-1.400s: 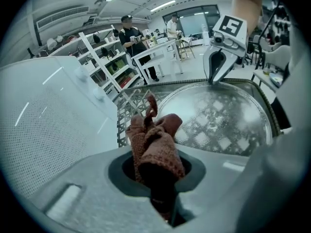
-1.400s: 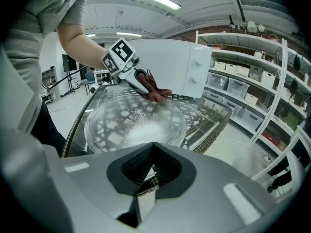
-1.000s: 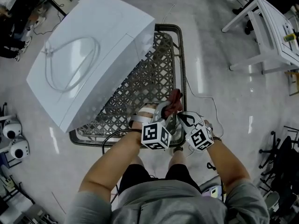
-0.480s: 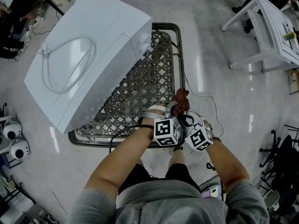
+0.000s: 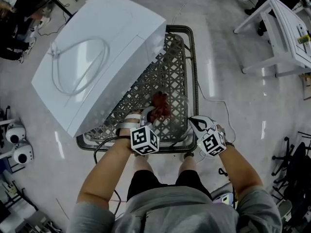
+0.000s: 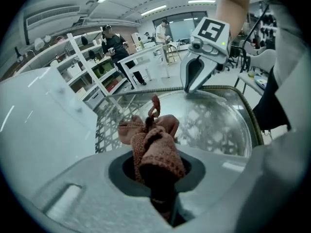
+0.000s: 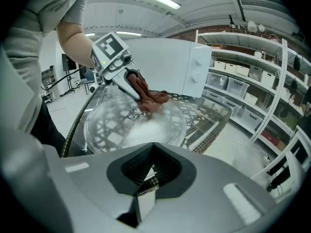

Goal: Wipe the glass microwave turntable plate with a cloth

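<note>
The clear glass turntable plate point(image 7: 121, 130) lies on a lattice-topped table point(image 5: 193, 57), at the end near me. My left gripper point(image 6: 155, 178) is shut on a bunched reddish-brown cloth point(image 6: 154, 144). The cloth point(image 7: 153, 100) presses on the far part of the plate, as the right gripper view shows. In the head view the cloth point(image 5: 160, 105) sits just ahead of the left gripper point(image 5: 153, 113). My right gripper point(image 5: 194, 124) is at the plate's right rim, jaws closed over the edge. The left gripper view shows that right gripper point(image 6: 187, 87) tip-down on the plate point(image 6: 218, 125).
A white microwave point(image 5: 97, 52) stands on the far left half of the table, close behind the plate. A dark woven rim runs round the table. Shelving racks point(image 7: 252, 86) and a white bench point(image 5: 286, 28) stand off to the sides; people point(image 6: 114, 42) stand far behind.
The left gripper carried the cloth first right, then back left and a little farther out across the plate. The right gripper stayed at the plate's rim.
</note>
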